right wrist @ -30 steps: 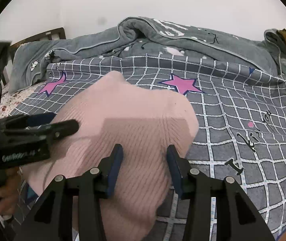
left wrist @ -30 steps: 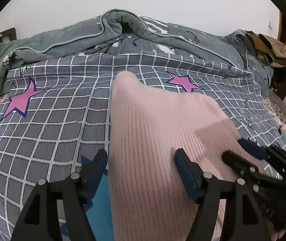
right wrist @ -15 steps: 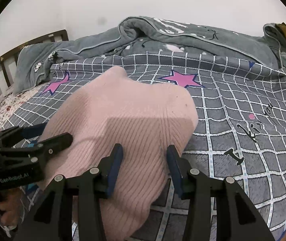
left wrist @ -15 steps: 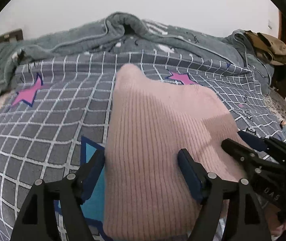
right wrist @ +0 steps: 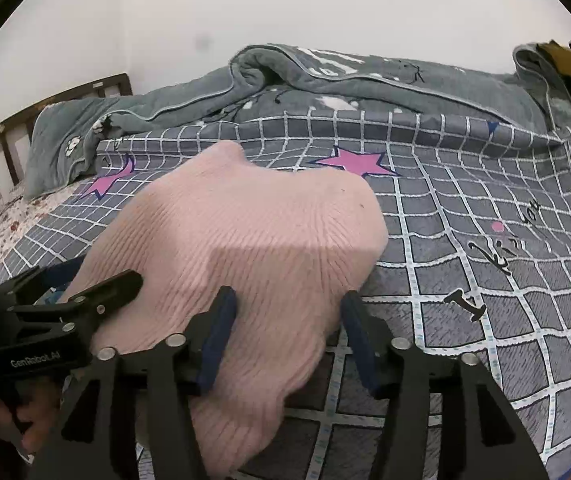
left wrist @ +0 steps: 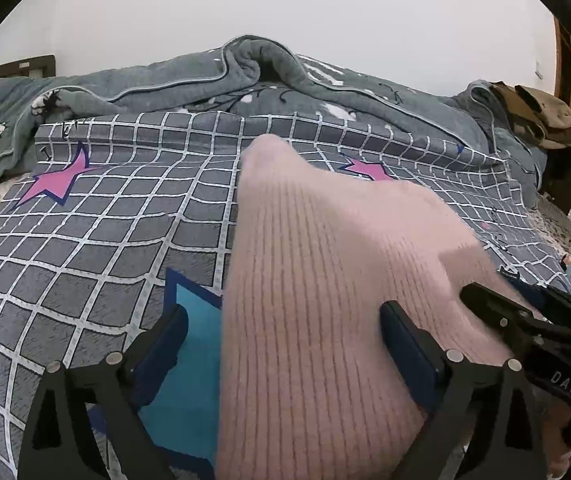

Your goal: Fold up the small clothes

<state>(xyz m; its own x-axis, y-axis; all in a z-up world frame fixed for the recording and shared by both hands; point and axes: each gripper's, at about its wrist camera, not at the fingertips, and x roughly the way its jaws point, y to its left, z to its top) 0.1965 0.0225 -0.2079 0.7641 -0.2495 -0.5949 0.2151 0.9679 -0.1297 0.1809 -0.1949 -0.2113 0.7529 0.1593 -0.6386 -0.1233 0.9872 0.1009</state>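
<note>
A pink ribbed knit garment (left wrist: 325, 280) lies folded on the grey checked bedsheet (left wrist: 105, 240); it also shows in the right wrist view (right wrist: 245, 248). My left gripper (left wrist: 281, 356) is open, with its jaws astride the garment's near left part. My right gripper (right wrist: 285, 332) is open, with its jaws astride the garment's near right edge. Each gripper shows in the other's view, the right one (left wrist: 525, 320) and the left one (right wrist: 77, 304), both beside the garment. The garment's near edge is hidden under the grippers.
A rumpled grey-green blanket (left wrist: 245, 76) lies along the far side of the bed (right wrist: 365, 80). Brown clothes (left wrist: 537, 116) hang on a chair at the right. A wooden headboard (right wrist: 45, 108) stands at the far left. Pink stars (left wrist: 51, 184) mark the sheet.
Both grippers have pulled back toward the near edge of the garment and risen slightly. The garment has stayed flat on the sheet. Both have stayed open.
</note>
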